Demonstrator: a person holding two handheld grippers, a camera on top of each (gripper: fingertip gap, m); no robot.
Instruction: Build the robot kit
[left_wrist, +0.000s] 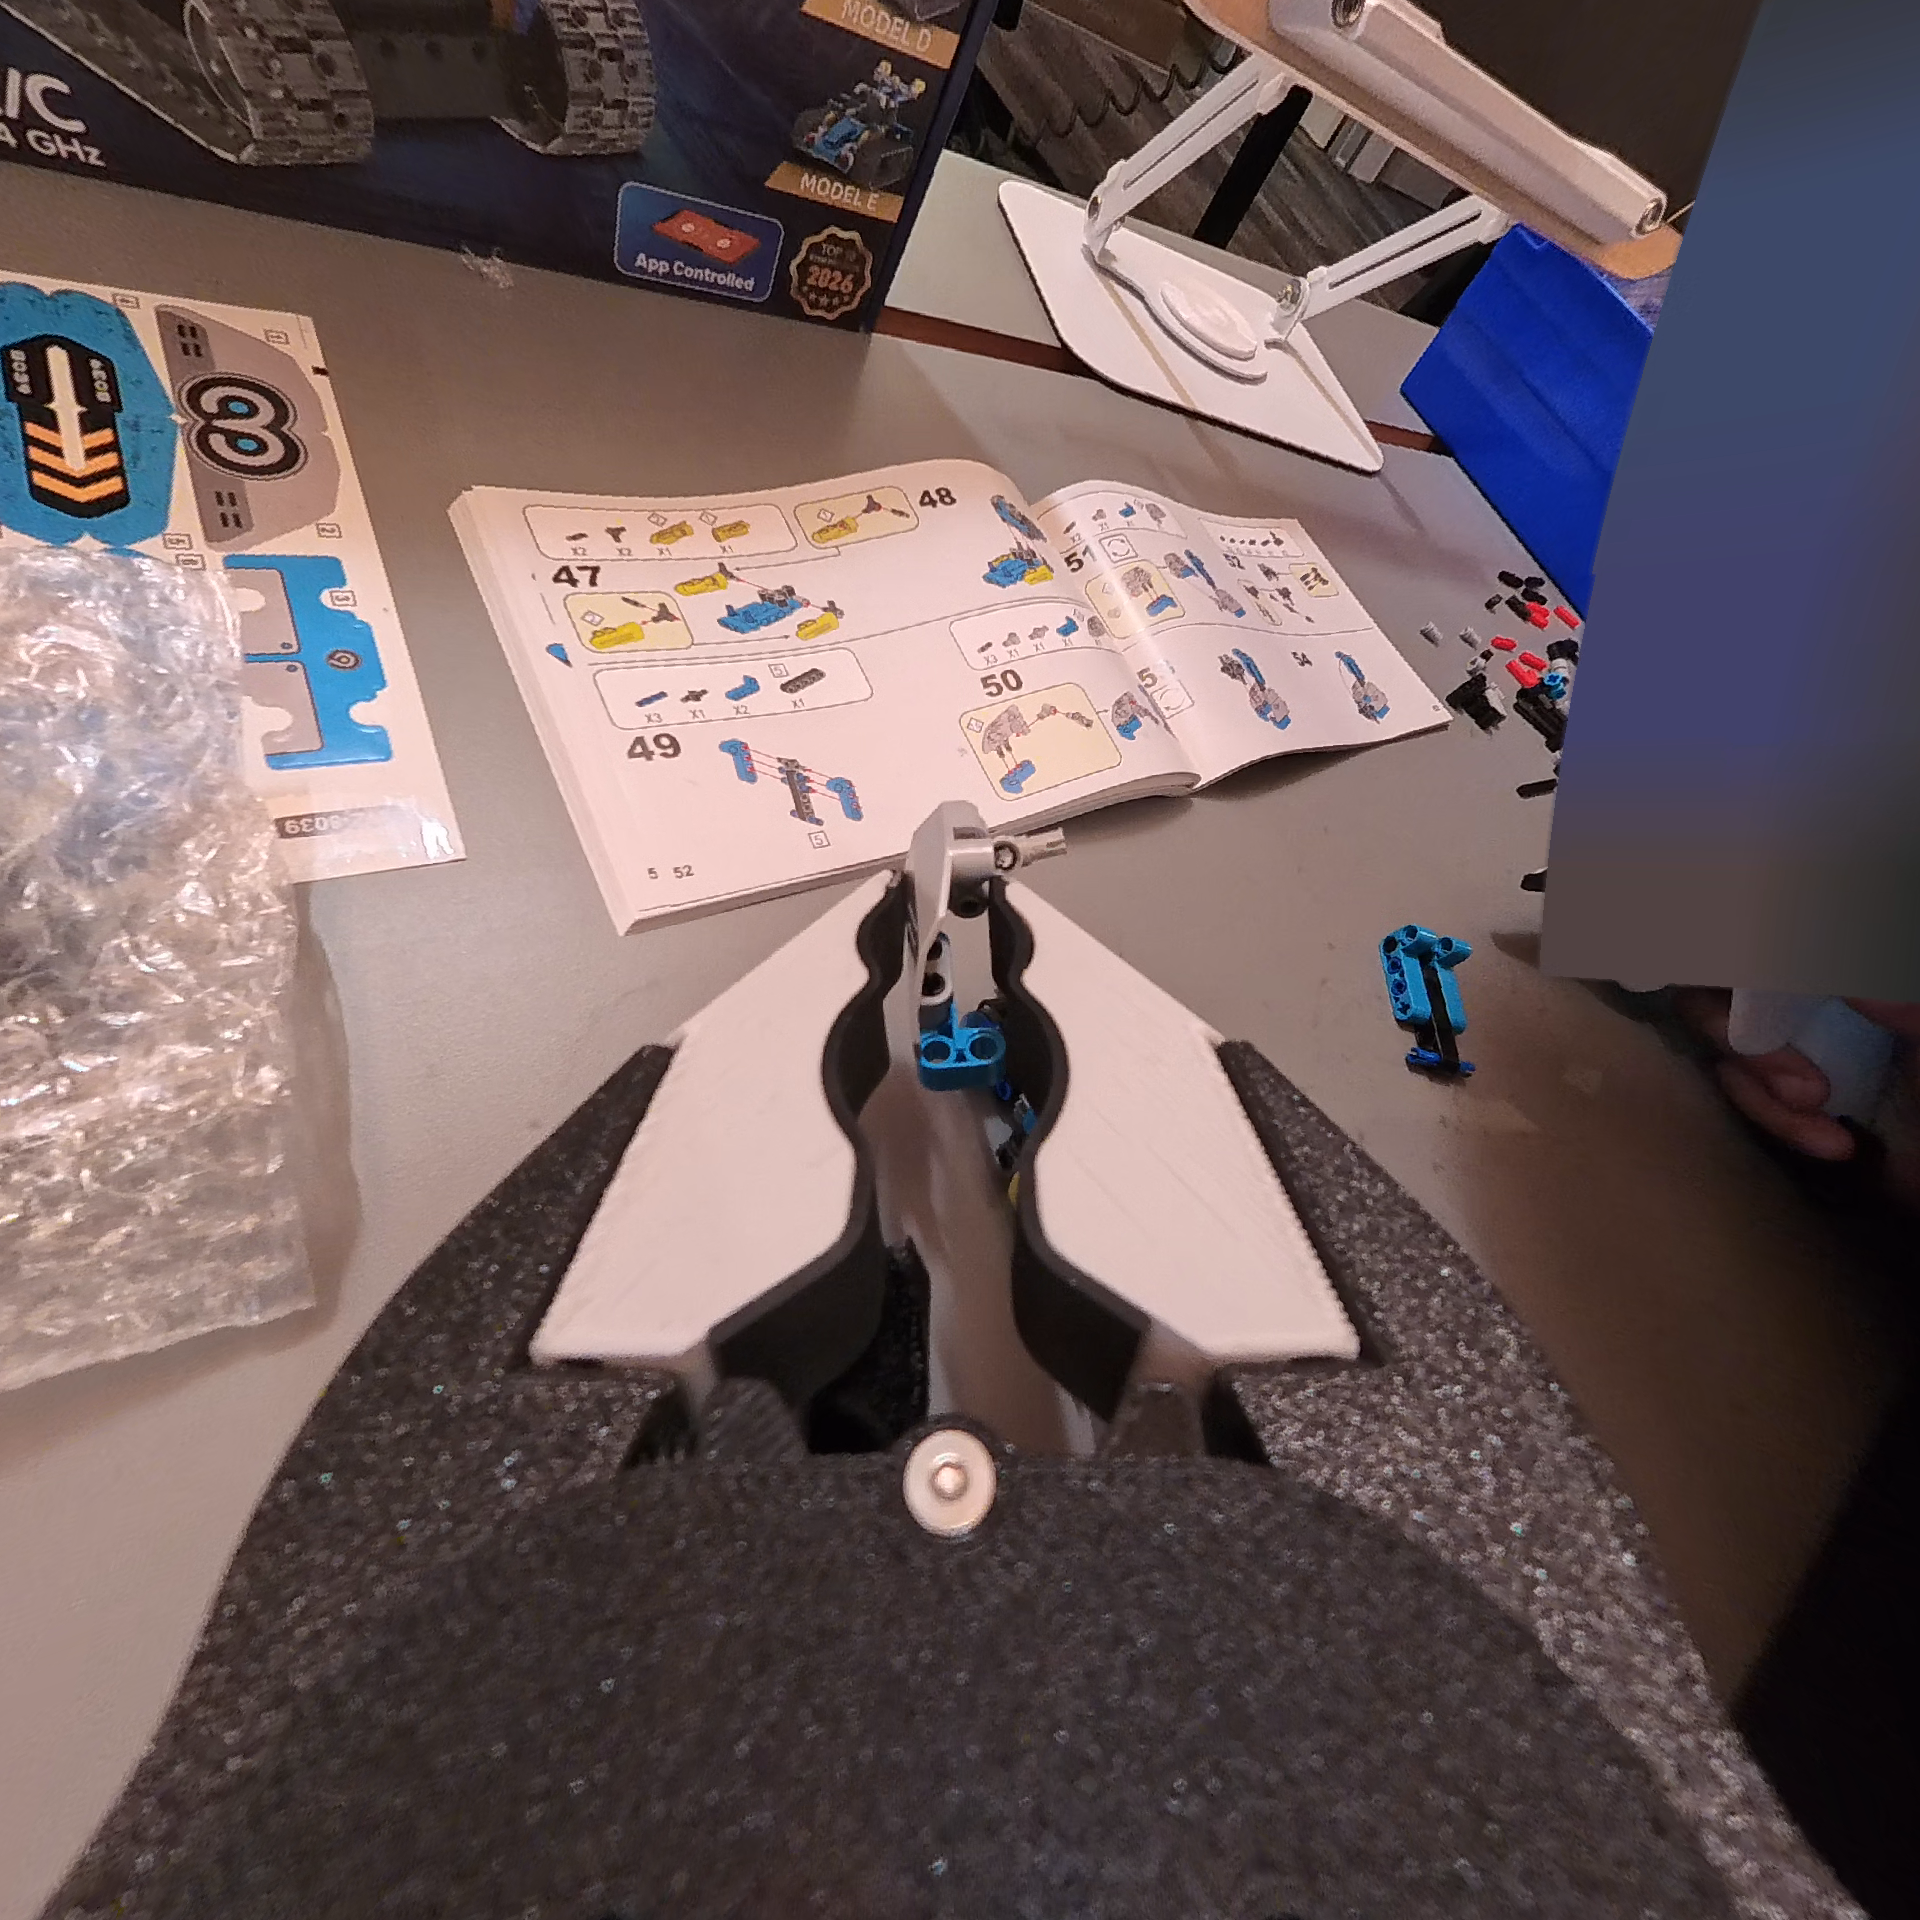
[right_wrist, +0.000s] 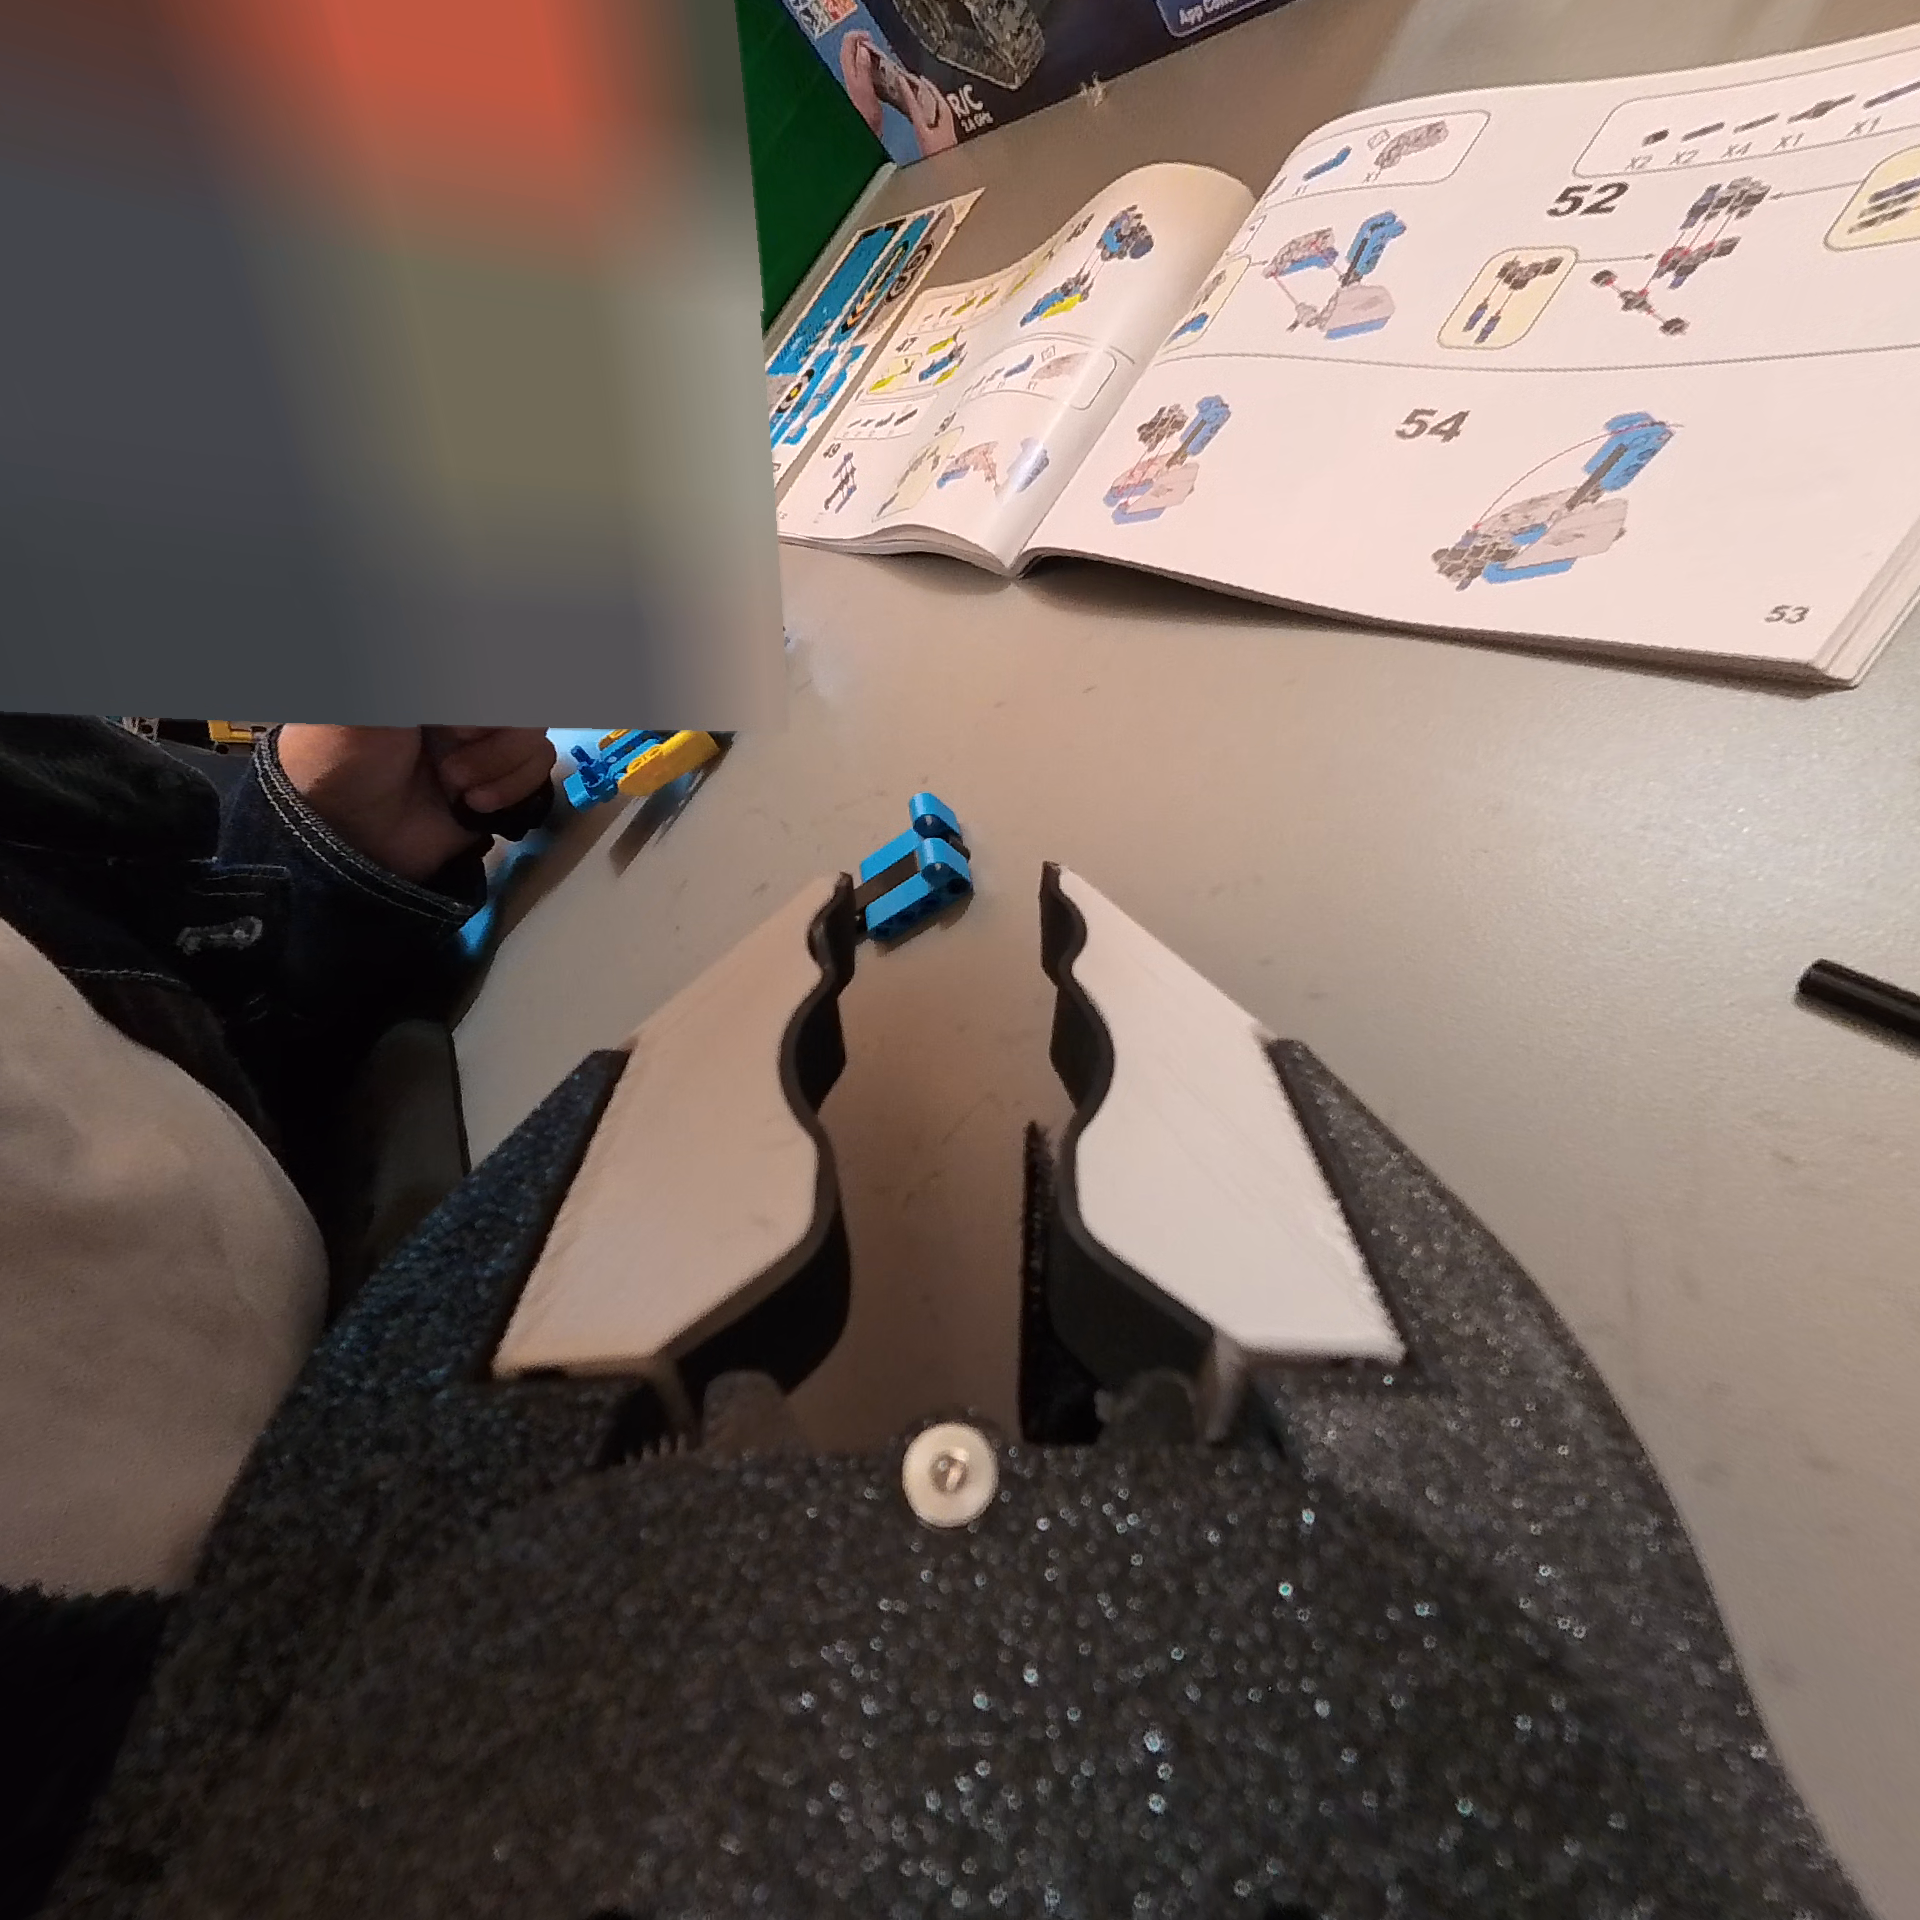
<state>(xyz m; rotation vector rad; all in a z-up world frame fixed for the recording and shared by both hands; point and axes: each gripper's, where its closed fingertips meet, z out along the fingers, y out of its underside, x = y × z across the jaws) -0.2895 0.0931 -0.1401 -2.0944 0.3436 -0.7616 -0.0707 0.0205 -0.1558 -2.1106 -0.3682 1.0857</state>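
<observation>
In the left wrist view, the left gripper (left_wrist: 948, 883) has its jaws clamped on a small grey and blue assembly (left_wrist: 951, 935), whose grey beam sticks up past the fingertips with a grey pin at its top, while a blue connector sits lower down between the jaws. Just beyond the assembly an open booklet (left_wrist: 831, 665) lies flat on the grey tabletop (left_wrist: 1195, 935). Left of the booklet lies a sticker sheet (left_wrist: 260, 540), and left of that a crumpled clear bag (left_wrist: 125, 935). Behind the booklet stands a dark box (left_wrist: 582, 135), and to the right of the box a white stand (left_wrist: 1226, 301) beside a blue bin (left_wrist: 1527, 405). Right of the booklet lie scattered loose parts (left_wrist: 1517, 665) in black, red and grey, and nearer, a blue piece (left_wrist: 1421, 992) stands alone on the tabletop. In the right wrist view, the right gripper (right_wrist: 948, 883) hovers low over the tabletop (right_wrist: 1351, 883) with its jaws apart and nothing between them. The blue piece (right_wrist: 920, 878) lies just beyond the left fingertip, very near it; whether they touch I cannot tell. The booklet (right_wrist: 1403, 416) lies beyond and to the right of the blue piece, and a black rod (right_wrist: 1860, 997) lies at the far right. To the left of the blue piece a hand (right_wrist: 436, 790) in a dark sleeve rests beside blue and yellow parts (right_wrist: 644, 769).
</observation>
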